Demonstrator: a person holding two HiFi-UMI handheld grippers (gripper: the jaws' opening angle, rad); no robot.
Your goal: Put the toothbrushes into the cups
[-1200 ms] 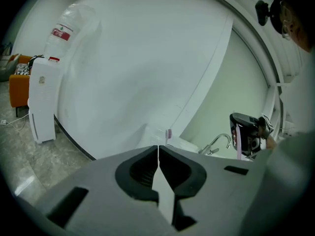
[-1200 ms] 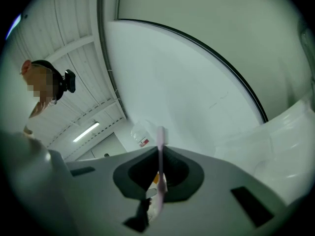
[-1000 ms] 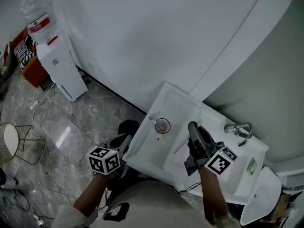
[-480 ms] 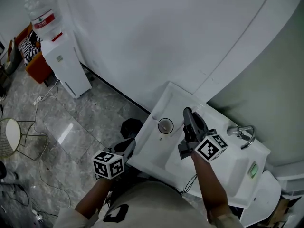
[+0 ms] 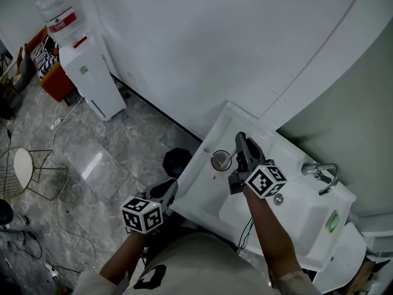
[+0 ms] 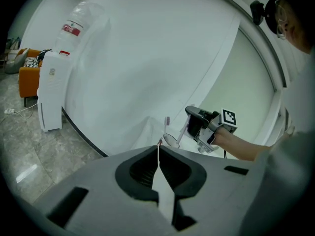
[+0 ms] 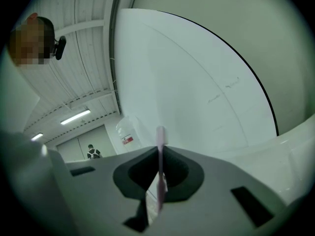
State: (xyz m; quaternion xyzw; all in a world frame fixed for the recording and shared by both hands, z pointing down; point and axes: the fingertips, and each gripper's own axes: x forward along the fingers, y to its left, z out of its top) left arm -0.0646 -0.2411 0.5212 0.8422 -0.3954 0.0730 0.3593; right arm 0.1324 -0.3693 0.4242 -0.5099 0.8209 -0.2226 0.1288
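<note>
place: washroom area | cues: white washbasin point(image 5: 307, 221), tap point(image 5: 323, 172), water dispenser point(image 5: 92, 82), stone floor point(image 5: 92, 165)

Pink-headed toothbrush point(image 6: 166, 124) stands in the clear cup point(image 6: 171, 140); pale toothbrush point(image 6: 182, 130) slants at its rim.

Sink point(image 5: 201, 186) glossy white, smooth; faucet point(image 5: 323, 171) shiny metal; cup point(image 5: 220, 160) clear; floor point(image 5: 80, 165) polished grey stone look
</note>
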